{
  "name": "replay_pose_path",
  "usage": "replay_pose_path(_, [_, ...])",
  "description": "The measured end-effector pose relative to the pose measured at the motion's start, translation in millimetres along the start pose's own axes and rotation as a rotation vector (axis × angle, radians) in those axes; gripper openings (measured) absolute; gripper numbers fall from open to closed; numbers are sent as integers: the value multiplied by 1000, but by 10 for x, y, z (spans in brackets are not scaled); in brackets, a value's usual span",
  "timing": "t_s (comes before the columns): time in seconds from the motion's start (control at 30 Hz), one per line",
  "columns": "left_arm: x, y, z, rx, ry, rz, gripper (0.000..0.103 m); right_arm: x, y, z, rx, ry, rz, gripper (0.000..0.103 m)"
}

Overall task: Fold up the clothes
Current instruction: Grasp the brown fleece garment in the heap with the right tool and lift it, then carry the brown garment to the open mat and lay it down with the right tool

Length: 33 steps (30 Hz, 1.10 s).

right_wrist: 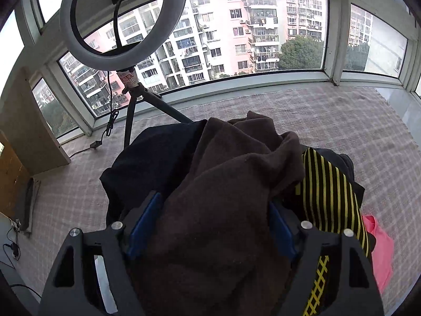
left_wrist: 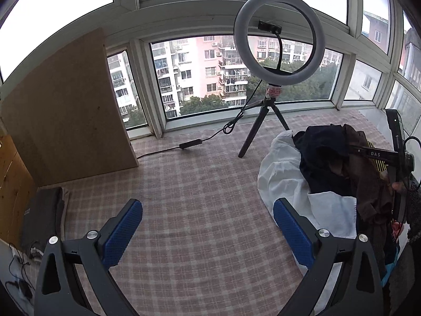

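Your left gripper [left_wrist: 208, 226] hangs with its blue-padded jaws spread wide and nothing between them, over the bare stretch of pink-and-white checked cloth [left_wrist: 184, 184] that covers the work surface; that open patch looks like the place kept free for laying a garment flat.

Your right gripper [right_wrist: 210, 221] sits down in the heap of unfolded clothes [left_wrist: 329, 163], jaws apart on either side of a thick bunch of dark brown fleece garment [right_wrist: 223, 184]. The fabric fills the gap, but you cannot tell whether the pads are pressing it.

The heap lies to the right of the free patch: a navy garment [right_wrist: 158, 152] to the left of the brown one, a black-and-yellow striped garment [right_wrist: 329, 184] to its right, a white cloth [left_wrist: 284, 173] spilling from under the pile.

The grey ring light on a black tripod [left_wrist: 279, 39] stands by the window, behind the heap.
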<state>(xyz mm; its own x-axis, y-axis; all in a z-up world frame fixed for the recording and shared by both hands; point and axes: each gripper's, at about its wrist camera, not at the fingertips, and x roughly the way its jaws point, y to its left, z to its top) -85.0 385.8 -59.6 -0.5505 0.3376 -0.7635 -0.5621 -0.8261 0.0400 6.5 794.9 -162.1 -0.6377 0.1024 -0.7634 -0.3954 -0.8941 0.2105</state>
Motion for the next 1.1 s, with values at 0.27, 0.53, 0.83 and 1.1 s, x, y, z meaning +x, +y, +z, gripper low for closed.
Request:
replay_pose_path(0.27, [83,53,-23,3,24,-22,100,-630,-89,215,-1,-140,67,12])
replay_pose_path(0.53, [-73,175,-47,6,-2,-65,100,-2098,-197,742,93,-464,69,9])
replay_pose_path(0.83, [-325,505,-100,8,-46,-126,100,-3380,986,960,-67,-691,53,9])
replay_pose_path(1.1, [-678,1203,-213,-28,-78,-125,100,-3839,2485,1097,-241,-727,134,9])
